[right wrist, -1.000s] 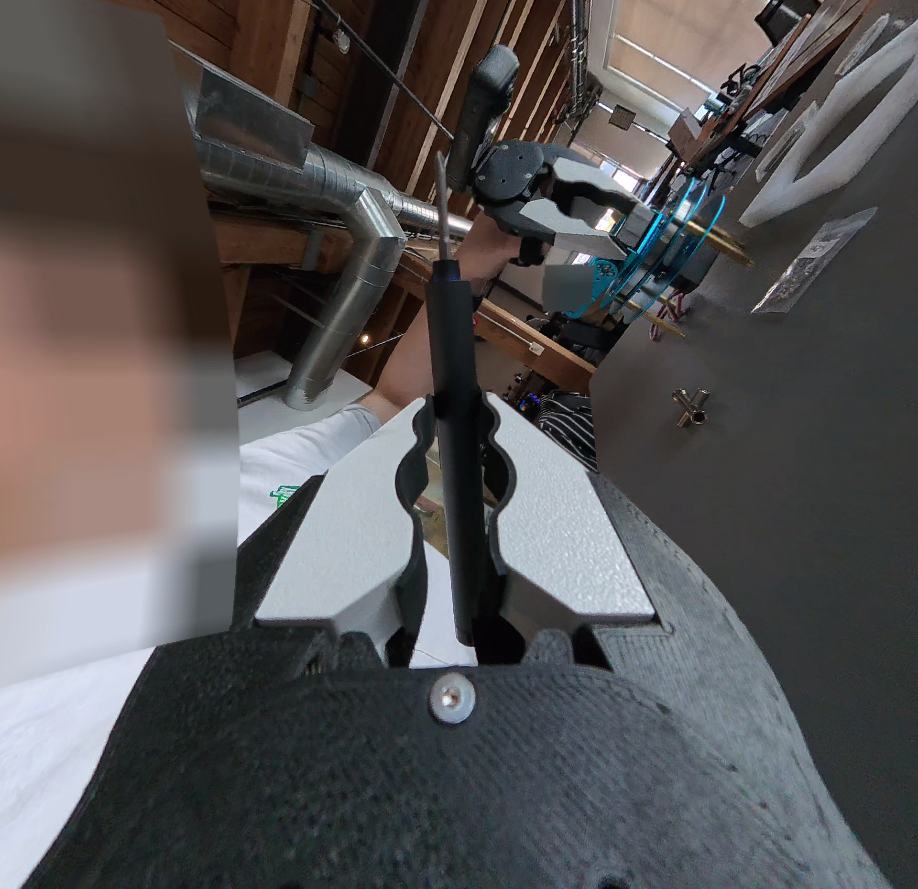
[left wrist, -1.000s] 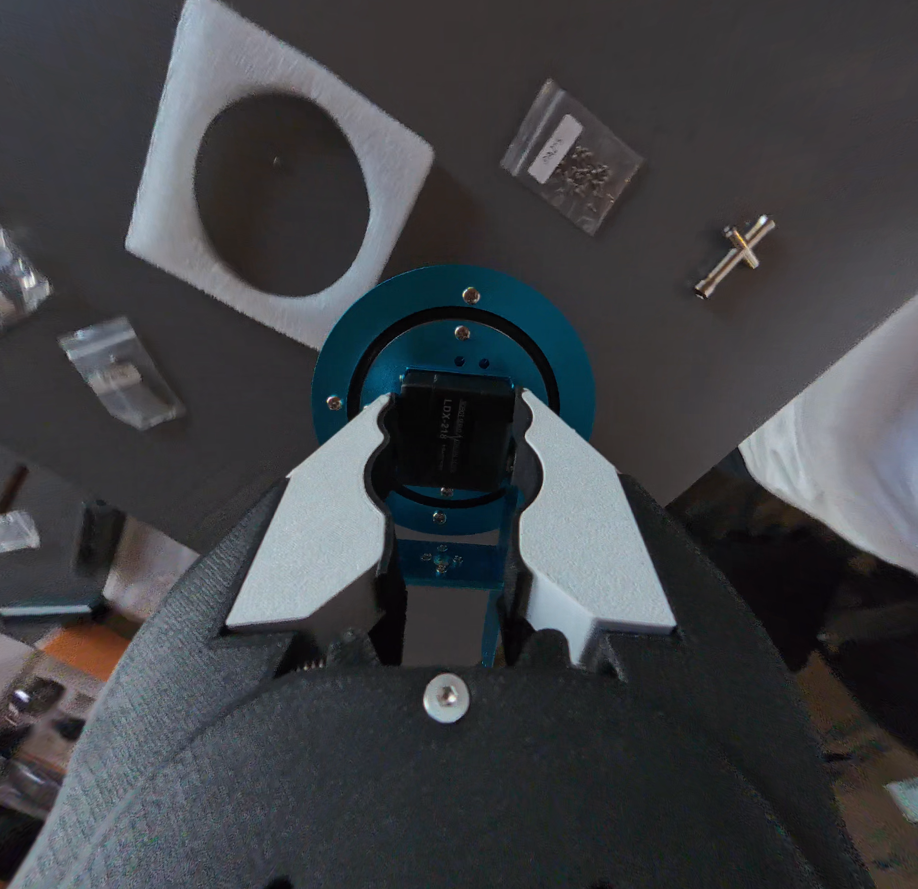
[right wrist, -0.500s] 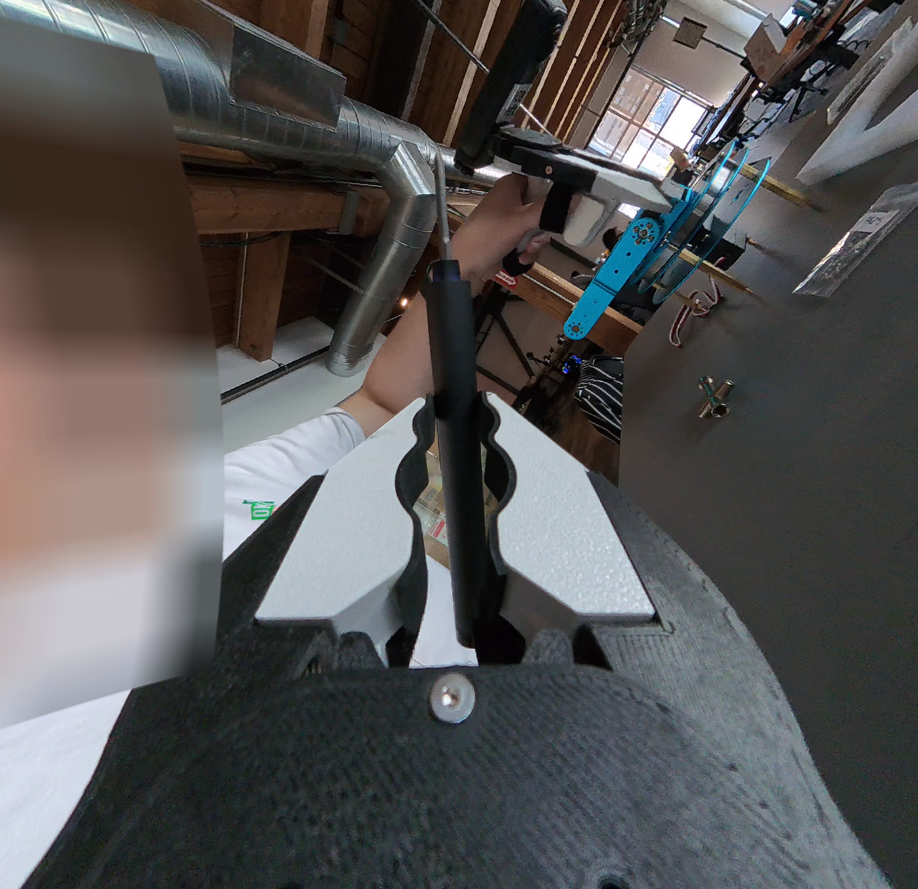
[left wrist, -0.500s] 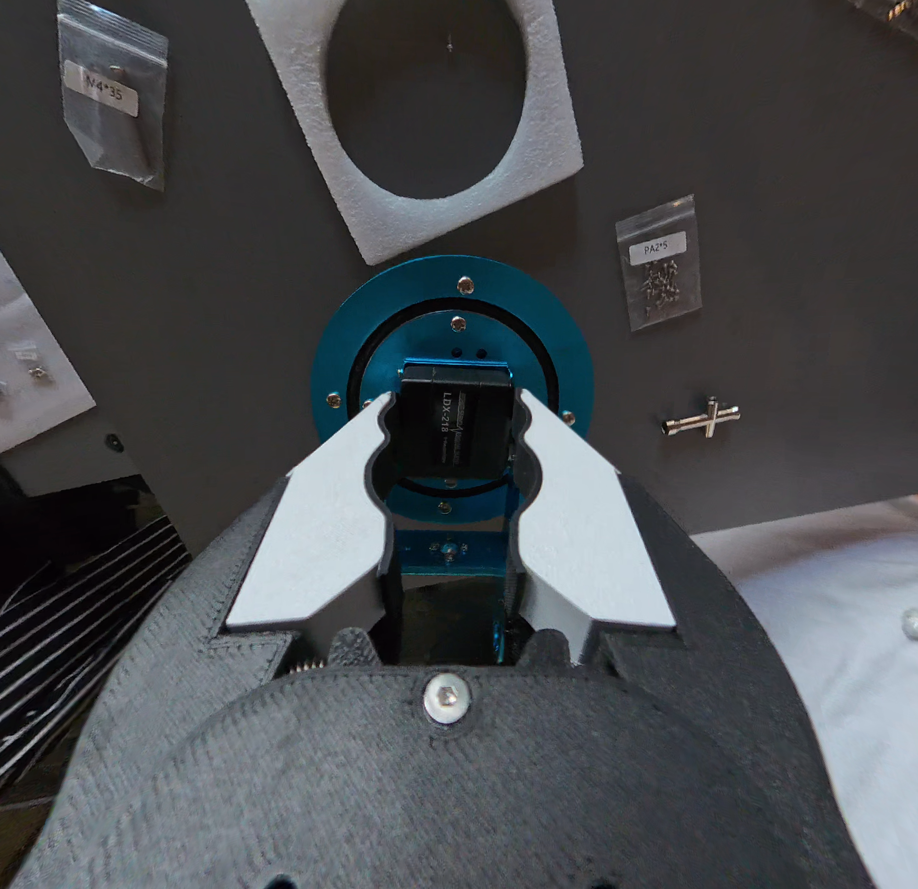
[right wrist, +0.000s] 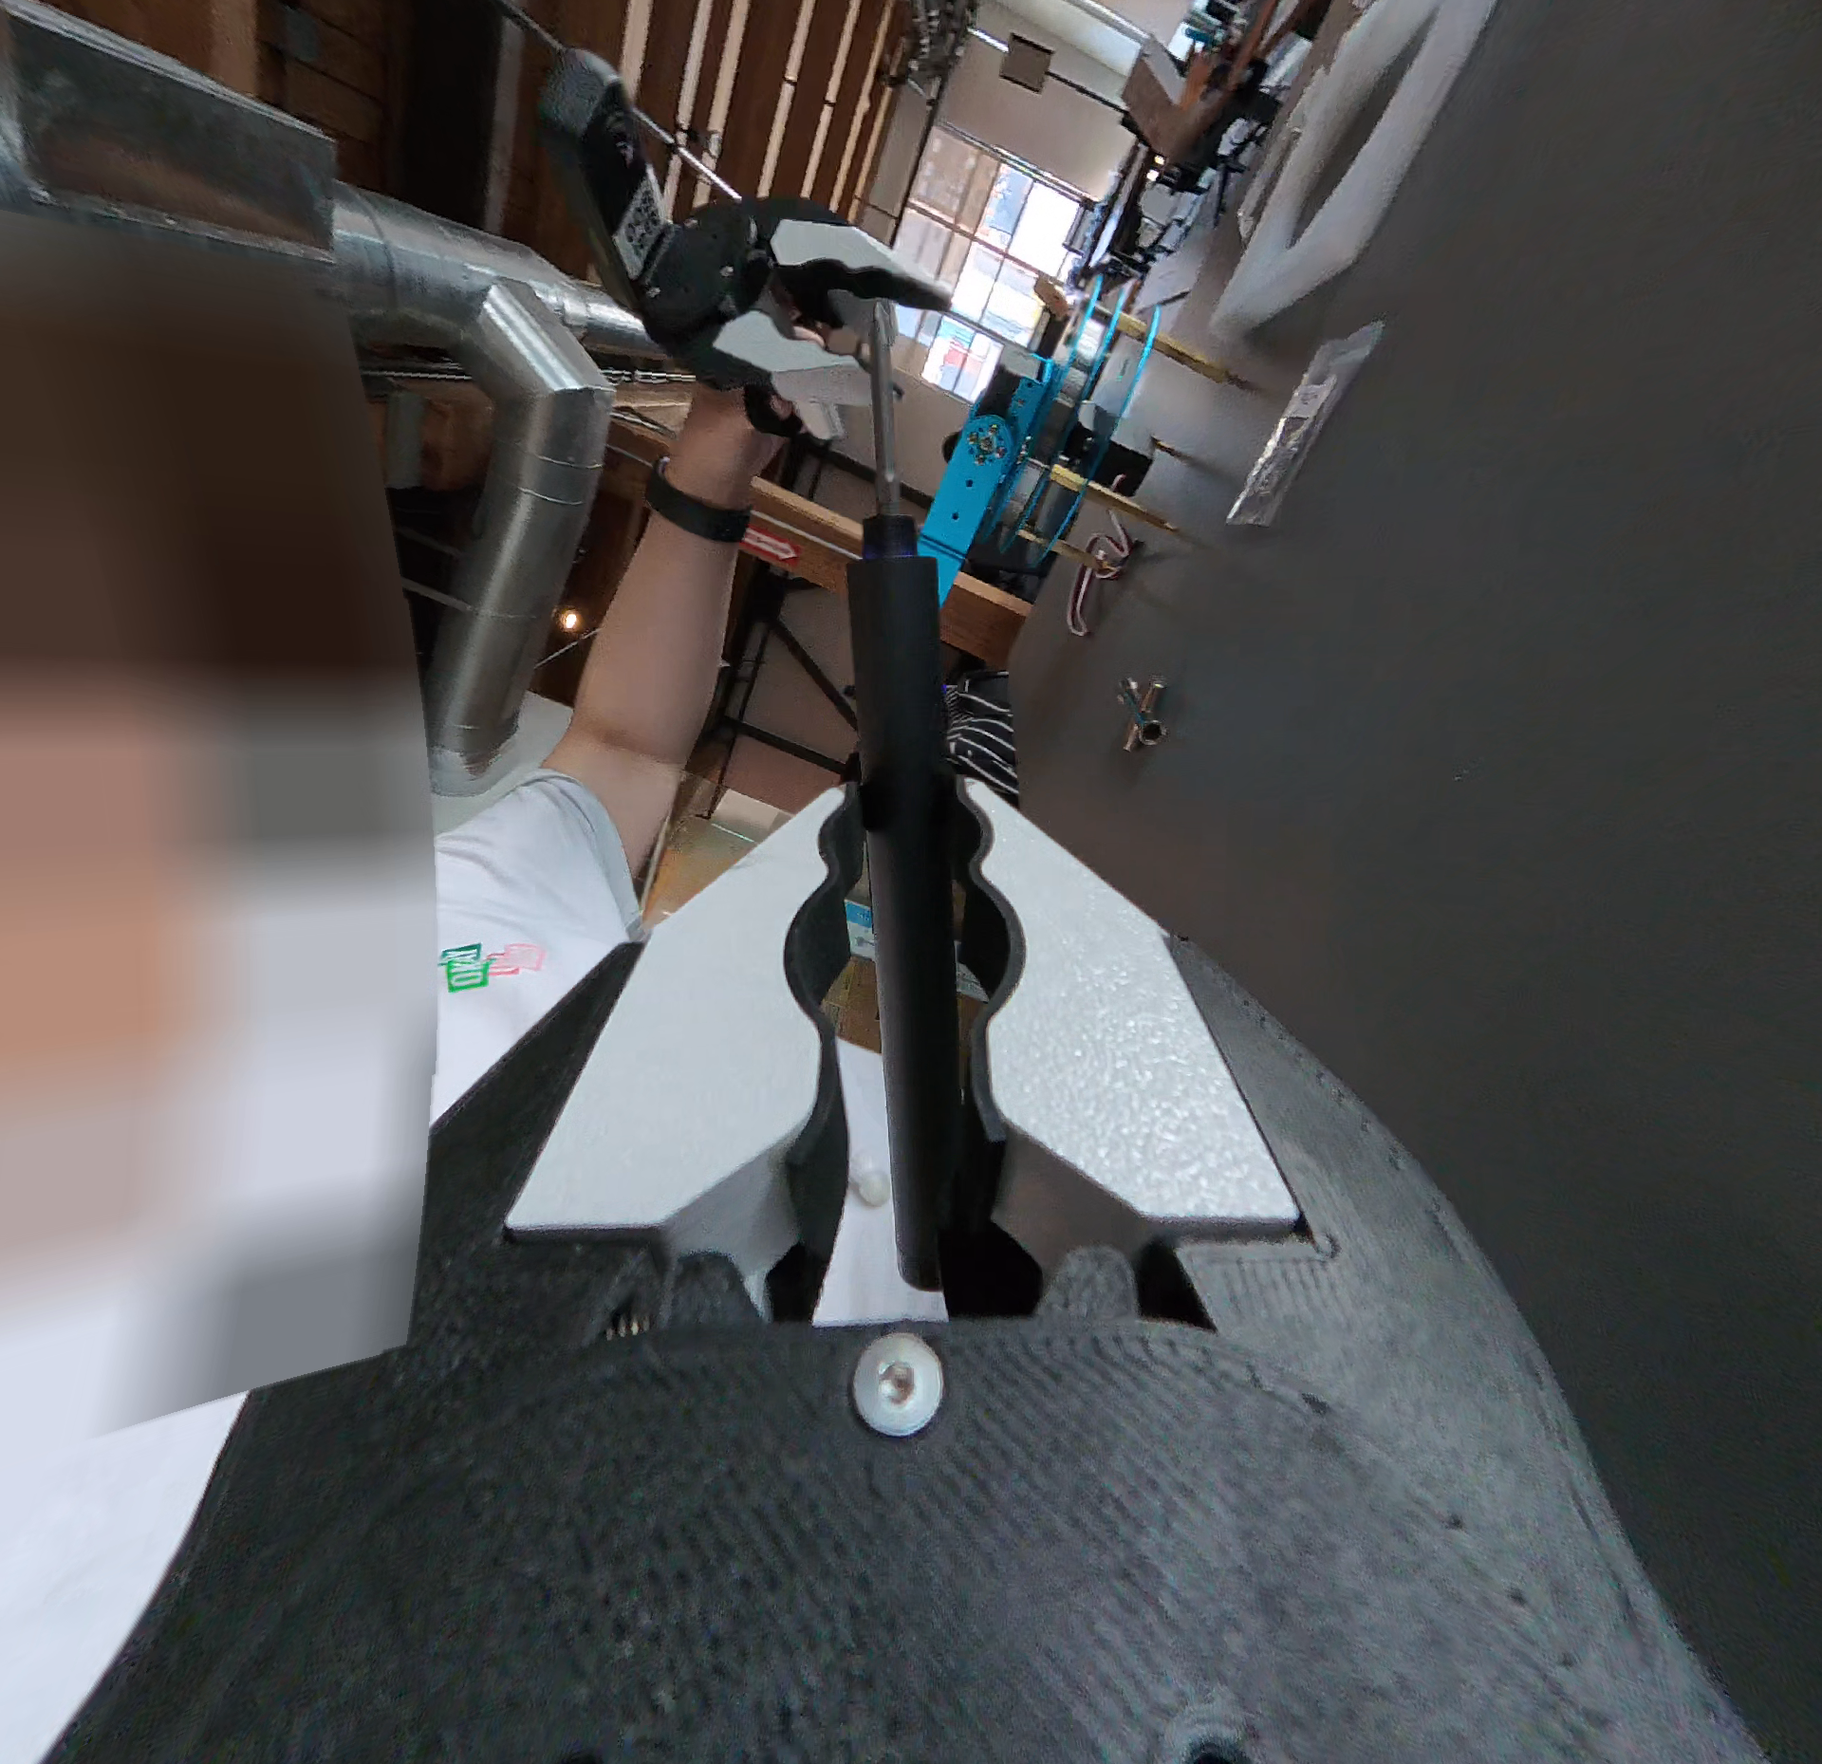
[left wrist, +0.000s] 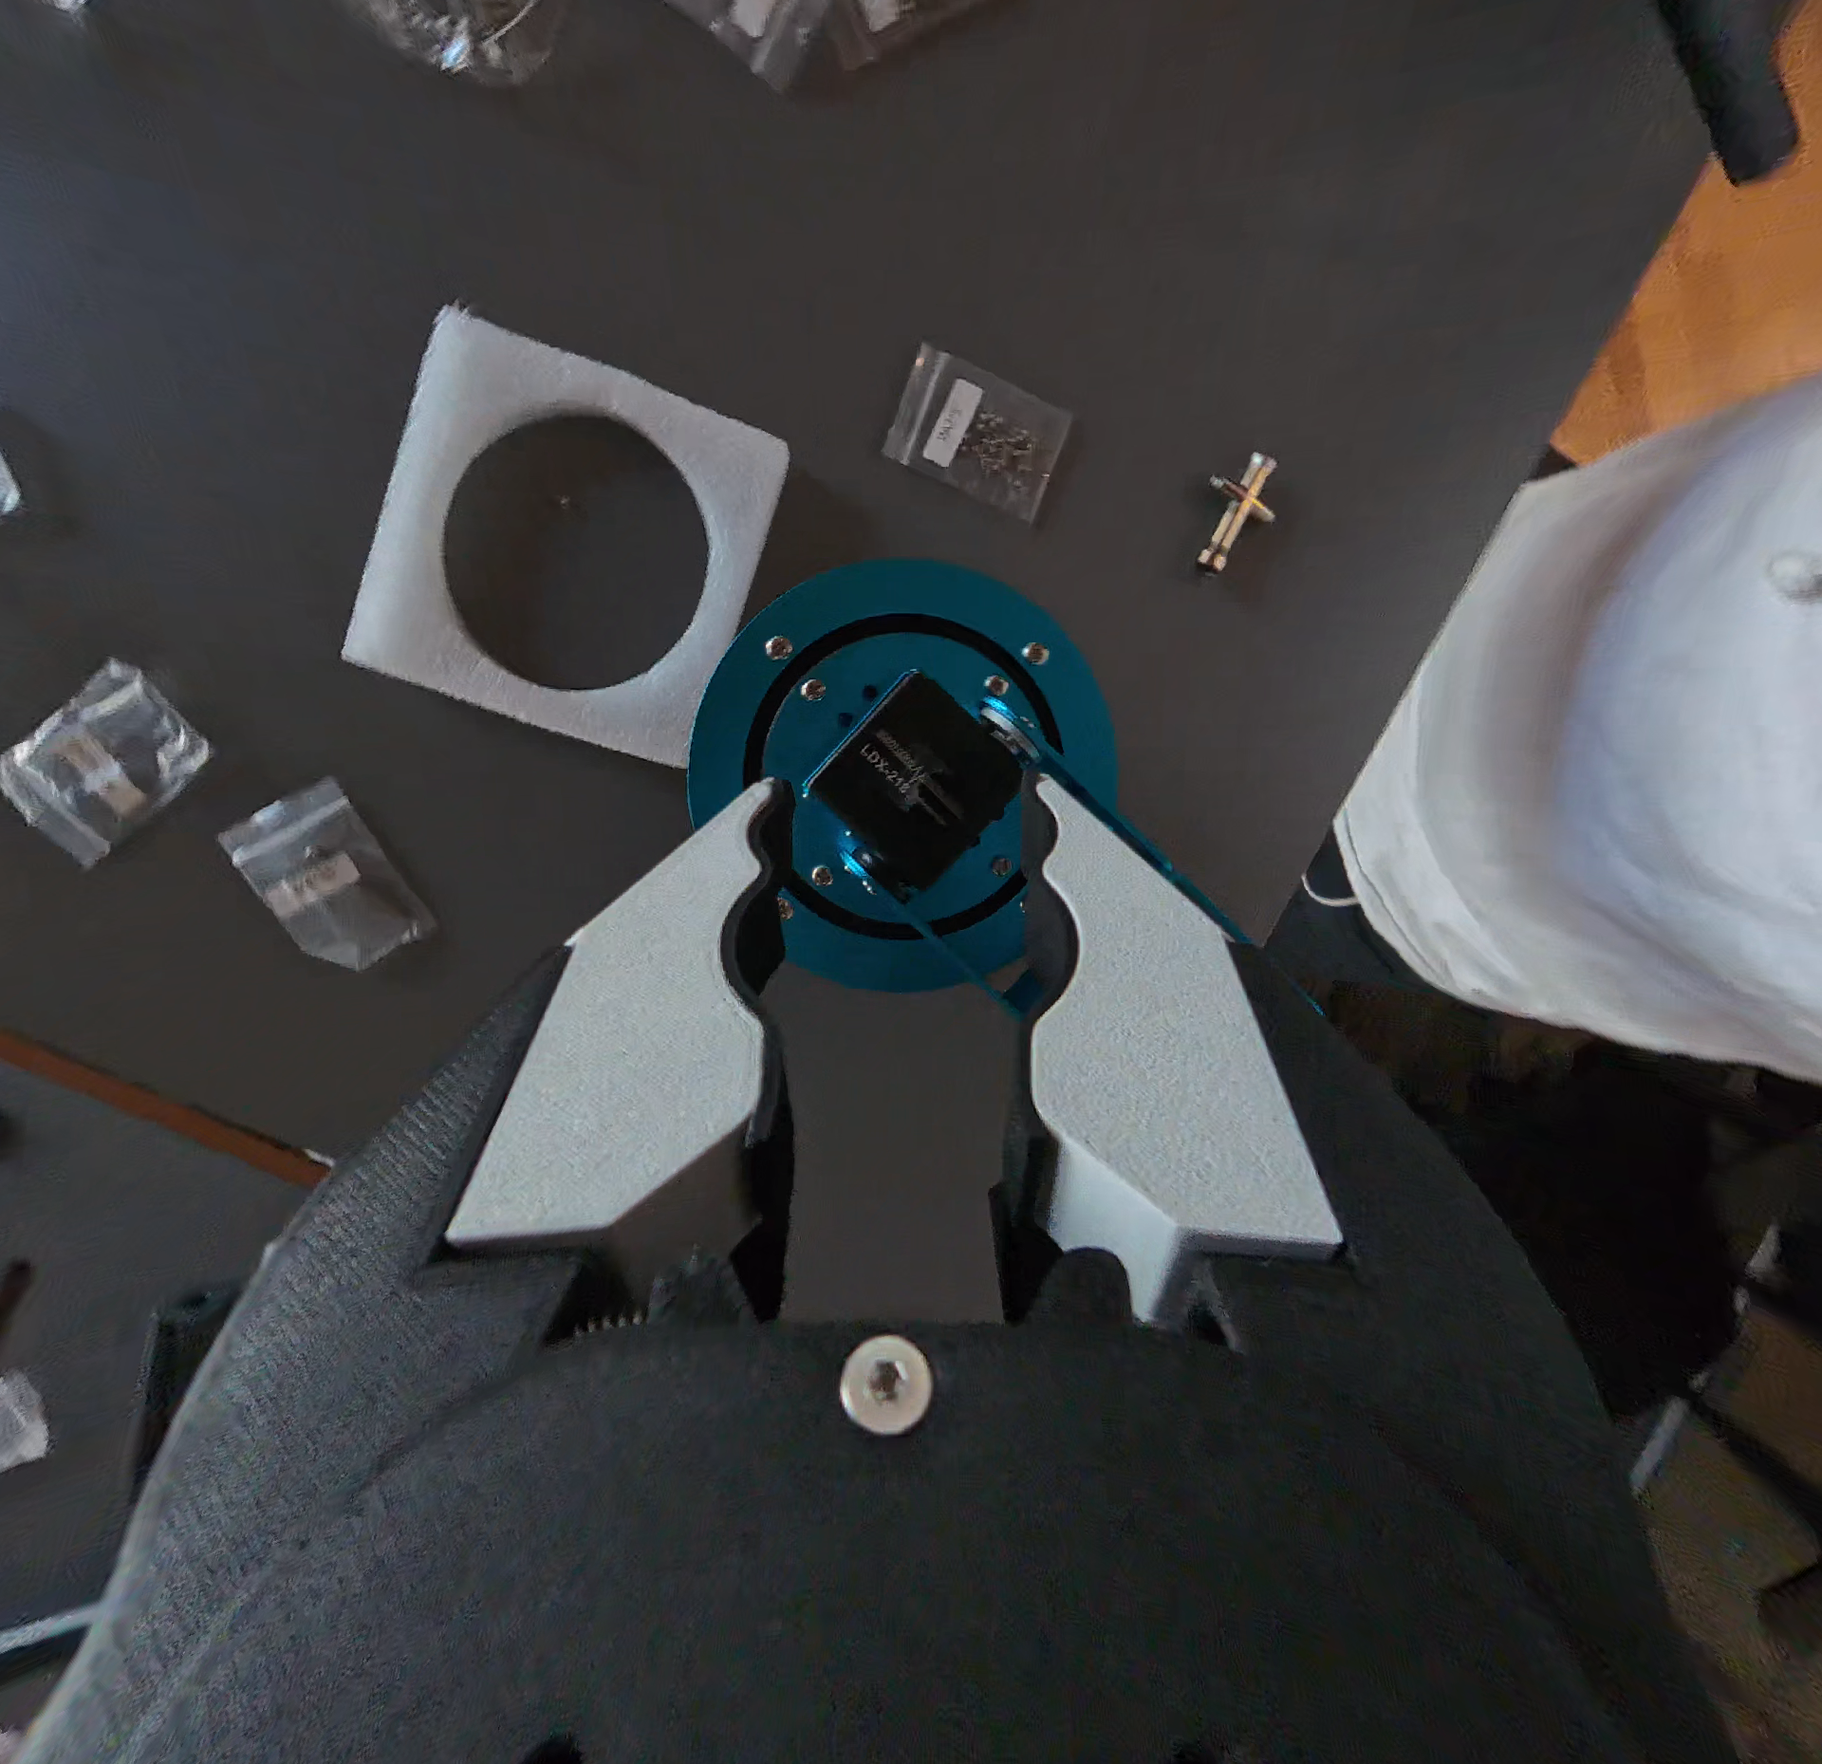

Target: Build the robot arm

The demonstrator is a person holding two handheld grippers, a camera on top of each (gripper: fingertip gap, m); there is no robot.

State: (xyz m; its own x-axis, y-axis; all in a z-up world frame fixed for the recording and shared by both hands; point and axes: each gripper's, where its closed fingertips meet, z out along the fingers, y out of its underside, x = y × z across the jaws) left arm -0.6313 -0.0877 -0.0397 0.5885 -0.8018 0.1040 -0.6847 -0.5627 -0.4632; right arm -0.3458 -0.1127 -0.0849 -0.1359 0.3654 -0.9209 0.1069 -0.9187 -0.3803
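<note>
Left wrist view: white square foam pad with round cutout (left wrist: 463, 494) is seen on dark grey worktop (left wrist: 986, 218), beside the blue metal disc assembly with black servo (left wrist: 912, 790). Left claw (left wrist: 902, 795) is spread wide above that assembly, gripping nothing. Right wrist view: right claw (right wrist: 905, 798) is clamped on a slim black screwdriver (right wrist: 902, 829).

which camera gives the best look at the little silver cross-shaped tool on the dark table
The left wrist view: the cross-shaped tool lies there seen from above, both bars clear, right of the screw bag. The right wrist view shows it smaller, edge-on.
</note>
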